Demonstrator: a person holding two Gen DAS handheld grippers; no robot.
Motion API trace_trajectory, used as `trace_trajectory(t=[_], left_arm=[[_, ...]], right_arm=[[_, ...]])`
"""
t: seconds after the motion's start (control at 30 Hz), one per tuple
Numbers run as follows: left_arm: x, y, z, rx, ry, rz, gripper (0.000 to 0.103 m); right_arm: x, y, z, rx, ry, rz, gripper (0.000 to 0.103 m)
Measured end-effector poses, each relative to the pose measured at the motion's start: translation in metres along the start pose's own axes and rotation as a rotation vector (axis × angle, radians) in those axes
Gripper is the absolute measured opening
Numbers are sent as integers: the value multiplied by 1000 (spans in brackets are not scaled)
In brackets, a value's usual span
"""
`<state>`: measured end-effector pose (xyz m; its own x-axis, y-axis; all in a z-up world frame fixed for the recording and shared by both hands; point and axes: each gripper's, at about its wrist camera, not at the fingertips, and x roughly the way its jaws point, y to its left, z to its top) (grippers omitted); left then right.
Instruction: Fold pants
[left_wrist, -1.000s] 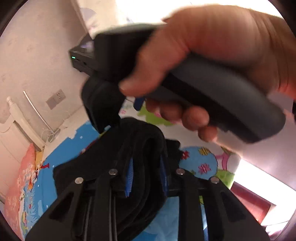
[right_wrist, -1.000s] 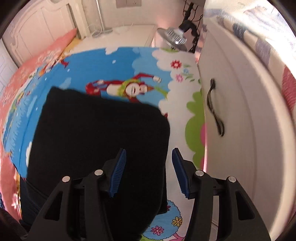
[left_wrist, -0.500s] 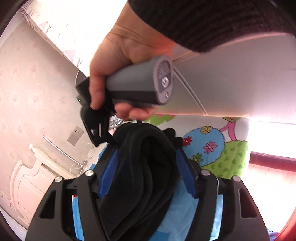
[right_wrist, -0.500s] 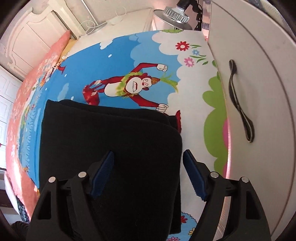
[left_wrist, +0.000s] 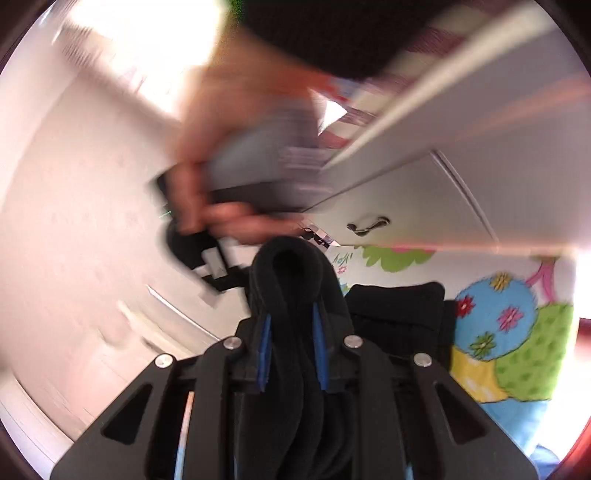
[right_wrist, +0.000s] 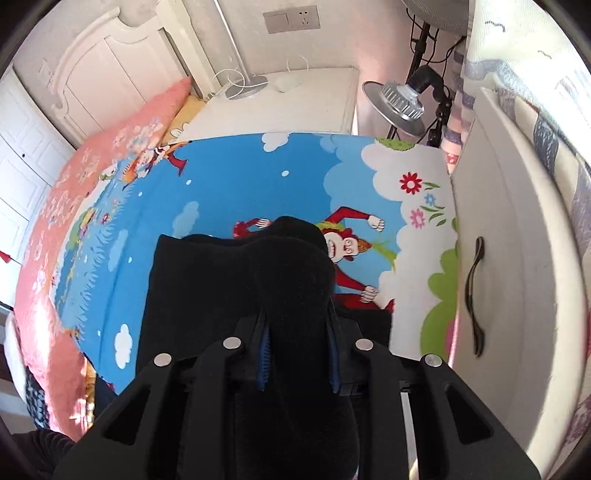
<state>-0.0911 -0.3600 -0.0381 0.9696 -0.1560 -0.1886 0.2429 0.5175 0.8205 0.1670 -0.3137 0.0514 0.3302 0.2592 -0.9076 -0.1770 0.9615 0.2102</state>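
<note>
The black pants (right_wrist: 207, 295) lie folded on a bed covered by a bright cartoon sheet (right_wrist: 229, 184), blue with white clouds, flowers and a red-clothed monkey figure. In the right wrist view the right gripper (right_wrist: 299, 354) points steeply down at the bed, and a thick bunch of the black cloth rises up between its two blue pads (right_wrist: 263, 354); its jaws are closing on that bunch, and the pads press into the fabric on both sides, so the cloth is gripped. The rest of the pants spreads out flat toward the left of that view, over the blue part of the sheet. A pink pillow (right_wrist: 110, 155) lies at the far left end of the bed, next to a white headboard (right_wrist: 92, 62). A white cabinet door with a dark handle (right_wrist: 474, 295) stands just beside the right edge of the bed, and a round metal lamp head (right_wrist: 397, 103) sits beyond the far corner. In the left wrist view the left gripper (left_wrist: 291, 347) points nearly level, and a rolled fold of the same black cloth loops up between its blue pads (left_wrist: 320, 347); its jaws are closing too, narrow around the fold and holding it. Above it, blurred by motion, a person's hand (left_wrist: 229, 147) grips the grey handle of the other tool, and more of the pants lies on the sheet to the right.
</note>
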Motion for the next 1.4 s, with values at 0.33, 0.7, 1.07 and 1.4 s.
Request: trace_trajectory(t=[0.33,0.7,1.07,1.4], left_arm=[[31,-106,-8,268,24,24,21],[-41,-53,-32,101,-157,-137,74],[-22,150,-126,-647,40,-508,36],[249,161,-59,-806,279,-1027,19]], right_arm=[[50,-34,-36,35,-39,-105,26],[-10,-6,-48,12,-208,-195,29],[-49,8,-147,98,-408,-347,33],[-1,-23,-194,235,-368,-343,33]])
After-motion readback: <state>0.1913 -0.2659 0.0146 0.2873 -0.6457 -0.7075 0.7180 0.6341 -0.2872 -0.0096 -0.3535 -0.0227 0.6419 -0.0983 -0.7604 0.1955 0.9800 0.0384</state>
